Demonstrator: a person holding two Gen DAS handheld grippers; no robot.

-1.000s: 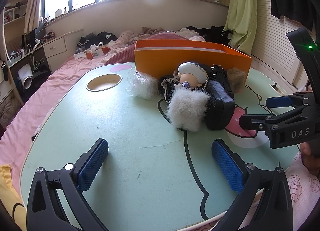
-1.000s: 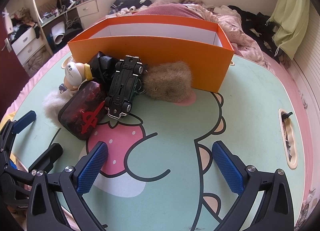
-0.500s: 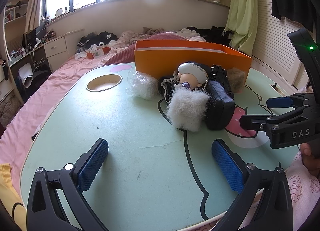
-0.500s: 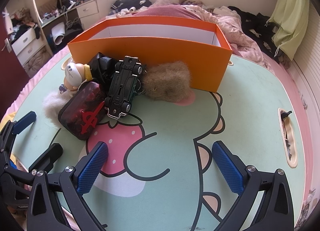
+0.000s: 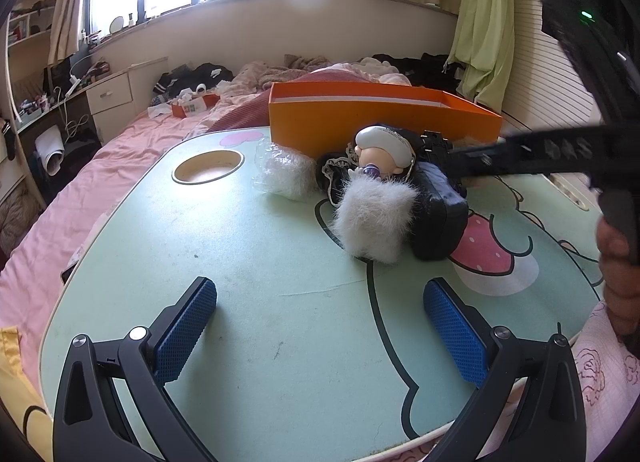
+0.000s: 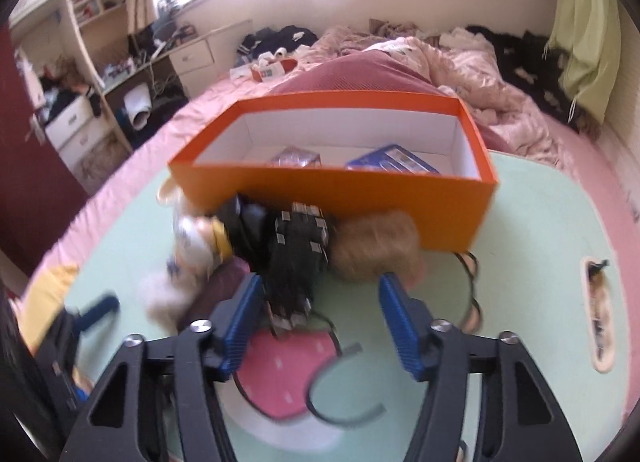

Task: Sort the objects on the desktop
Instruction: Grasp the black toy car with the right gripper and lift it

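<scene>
right gripper (image 6: 320, 314) jaws closing around black toy car (image 6: 298, 258), pads not yet pressing; car lies against orange box (image 6: 332, 194) on worktop (image 5: 280, 262). left gripper (image 5: 320, 330) open, empty

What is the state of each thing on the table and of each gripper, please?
orange box: open, no lid, two items inside.
black toy car: on the pile, not gripped.
brown furry item: lying against the box.
white furry item: lying on the table.
doll: lying in the pile.
left gripper: open, empty.
right gripper: jaws closing, nothing pressed between them yet.
</scene>
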